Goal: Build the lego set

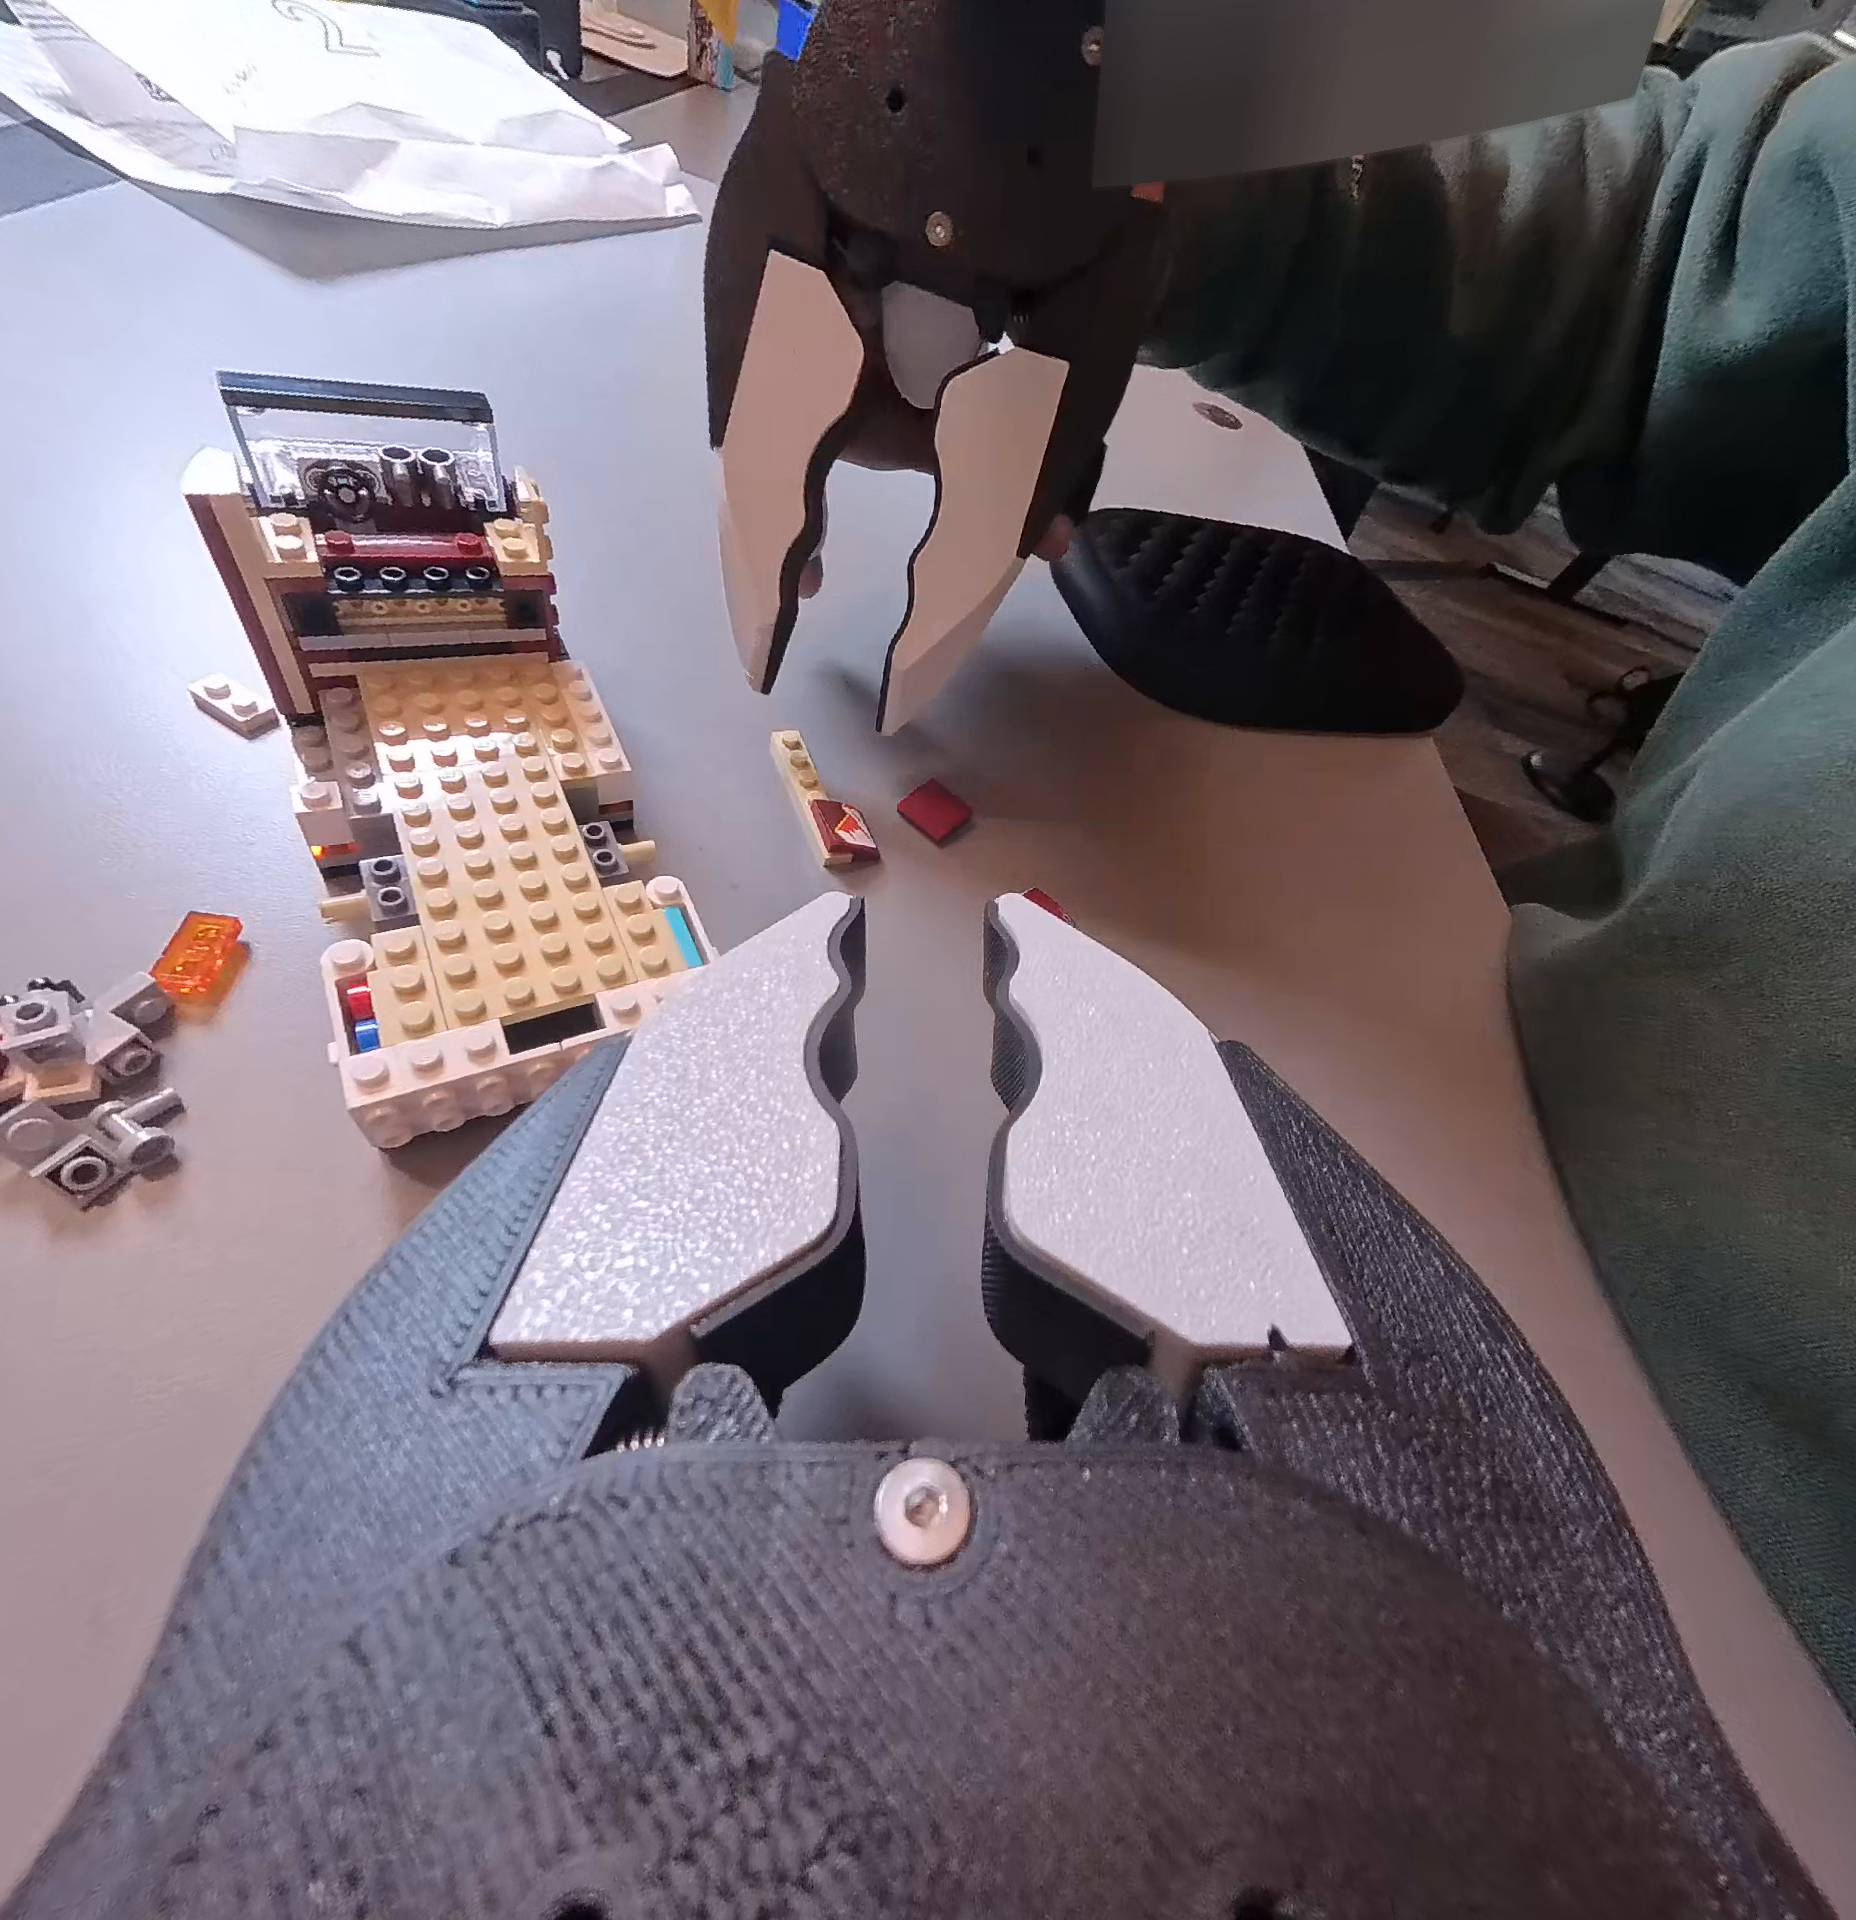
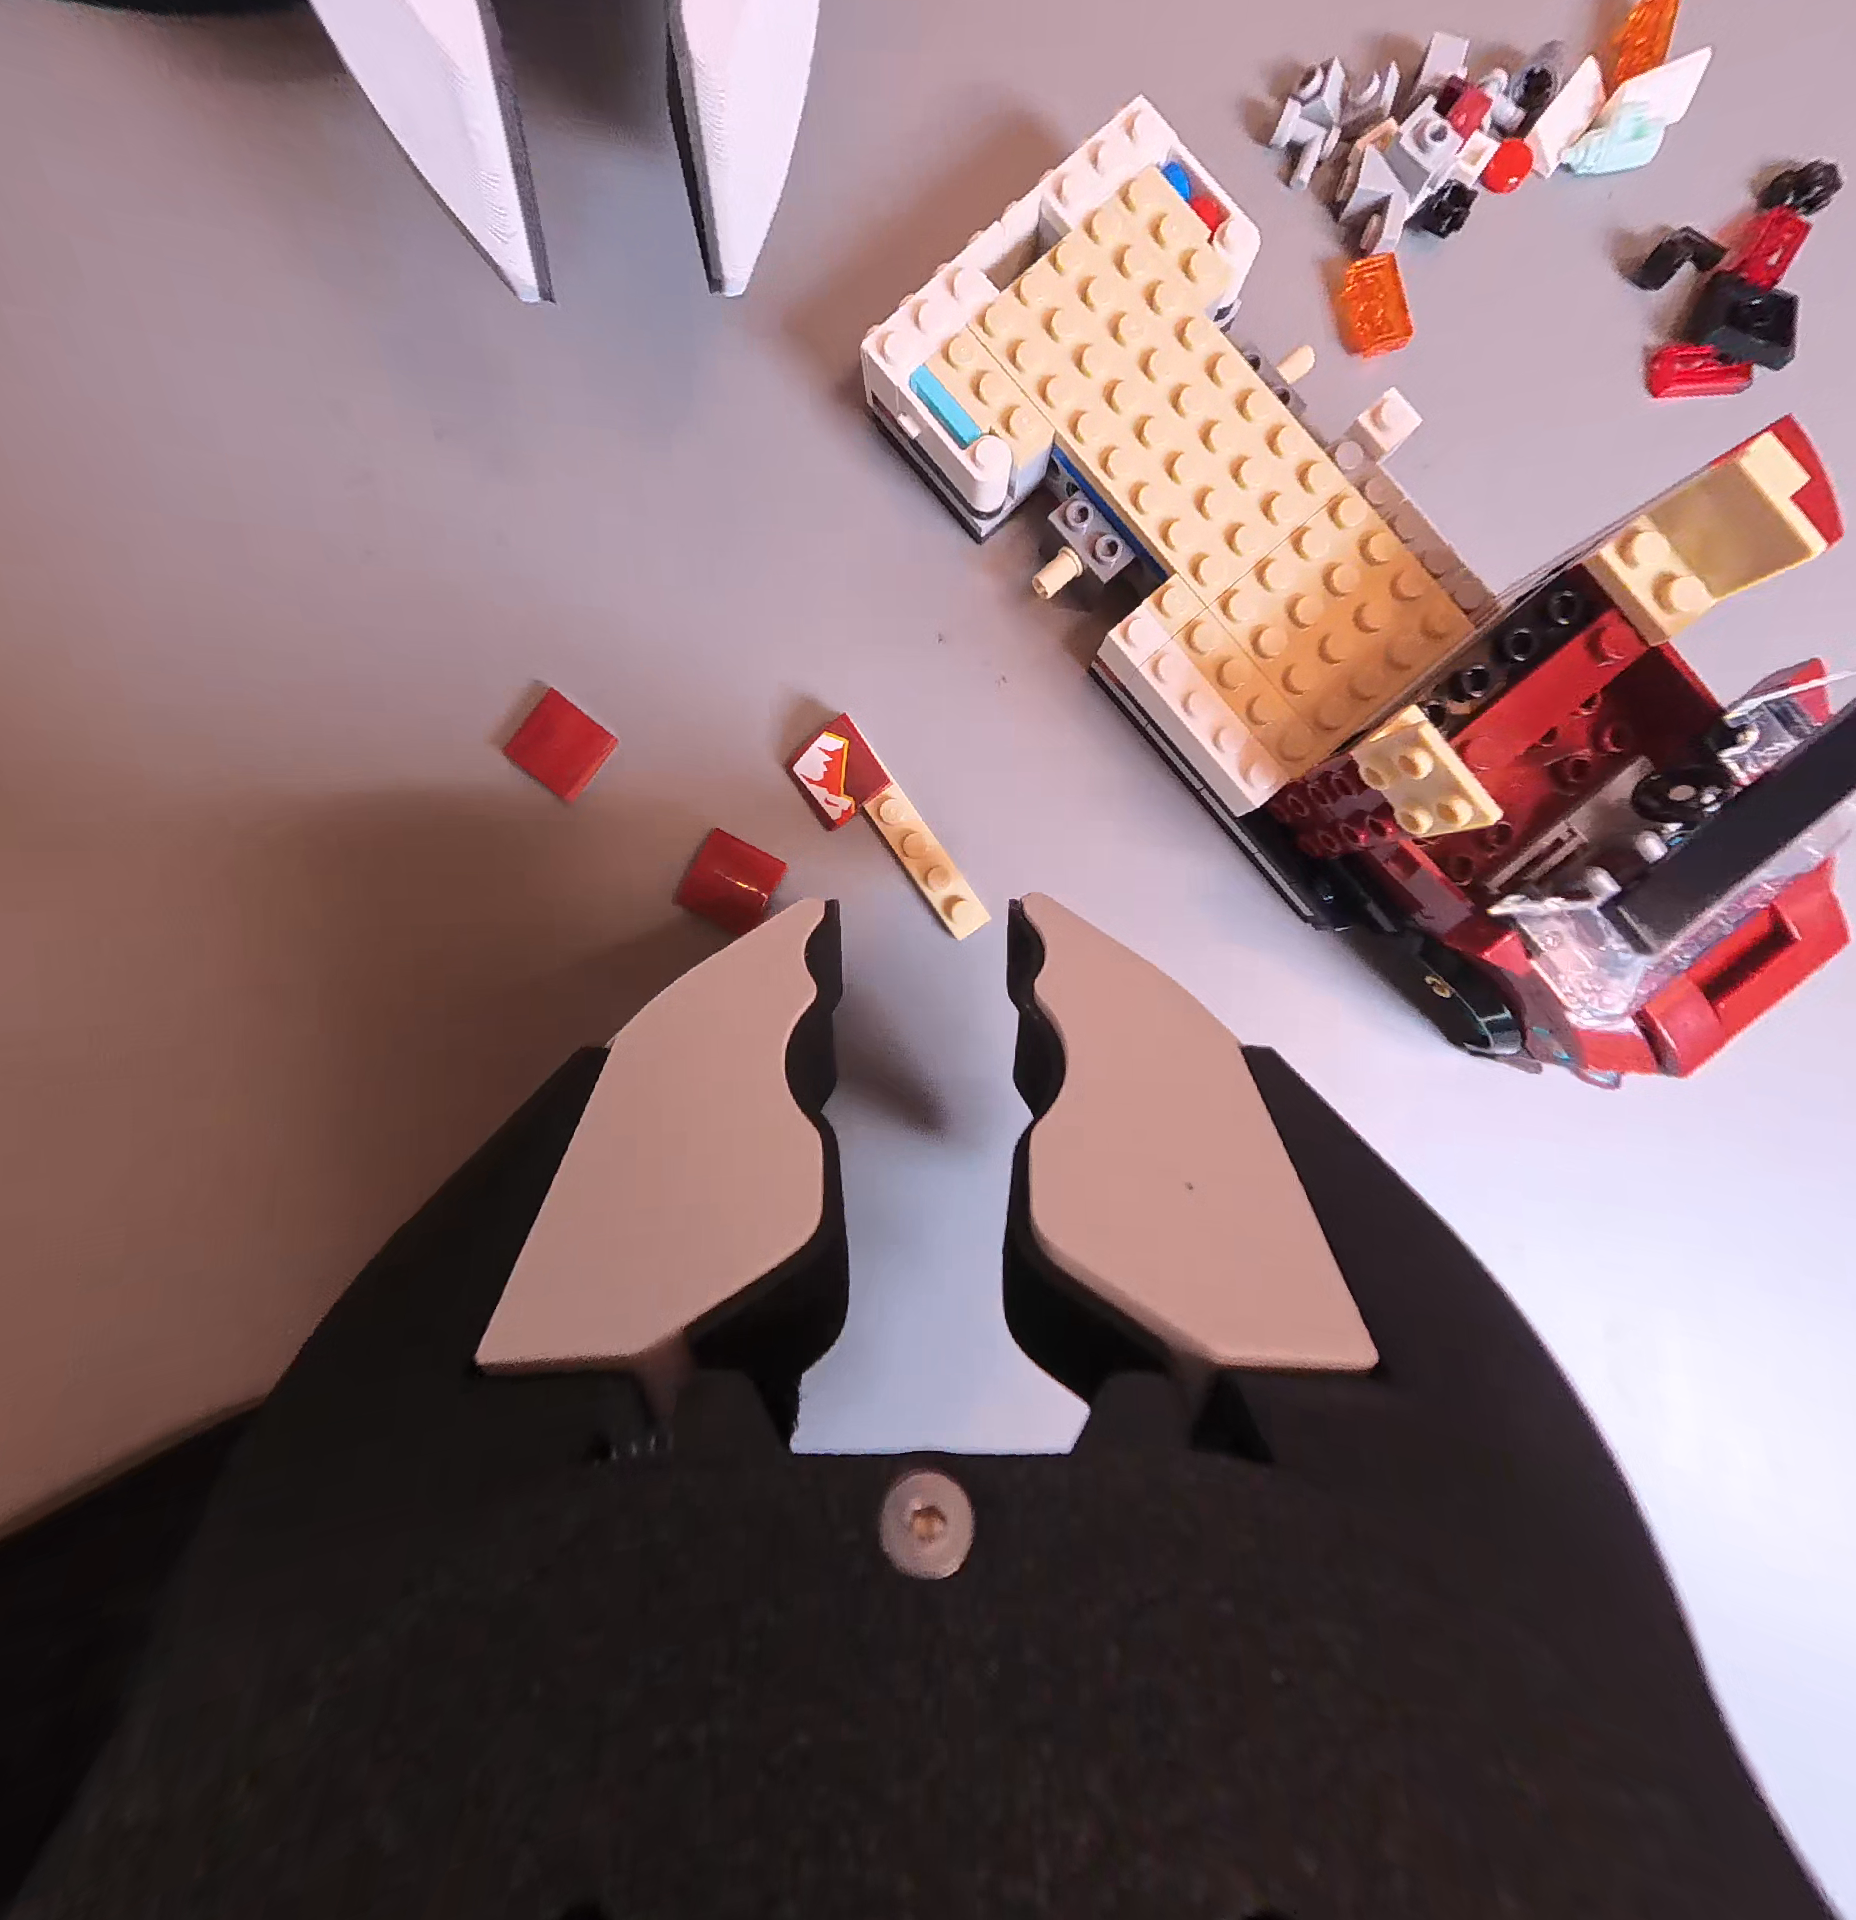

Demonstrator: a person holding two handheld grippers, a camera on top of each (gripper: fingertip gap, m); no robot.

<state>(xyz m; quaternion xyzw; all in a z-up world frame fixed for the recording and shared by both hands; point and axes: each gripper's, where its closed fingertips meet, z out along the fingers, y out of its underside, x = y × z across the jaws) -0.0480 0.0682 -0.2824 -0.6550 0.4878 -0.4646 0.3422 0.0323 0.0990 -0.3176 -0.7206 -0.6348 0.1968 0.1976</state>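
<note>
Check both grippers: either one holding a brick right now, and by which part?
Nothing is held. The left gripper and right gripper are both open with bare table between the fingers. The tan plate with the red printed tile lies loose, untouched.

Lighting: bright, even daylight on the grey table (image 1: 124,644). Shadows: broad, soft, warm-tinted, toward 8 o'clock in the right wrist view, at 4 o'clock in the left. Glare: mild sheen on the clear windscreen (image 1: 363,442). Focus: bricks crisp; green cloth (image 1: 1724,935) smeared. Distortion: strong fisheye bending at all edges.
</note>
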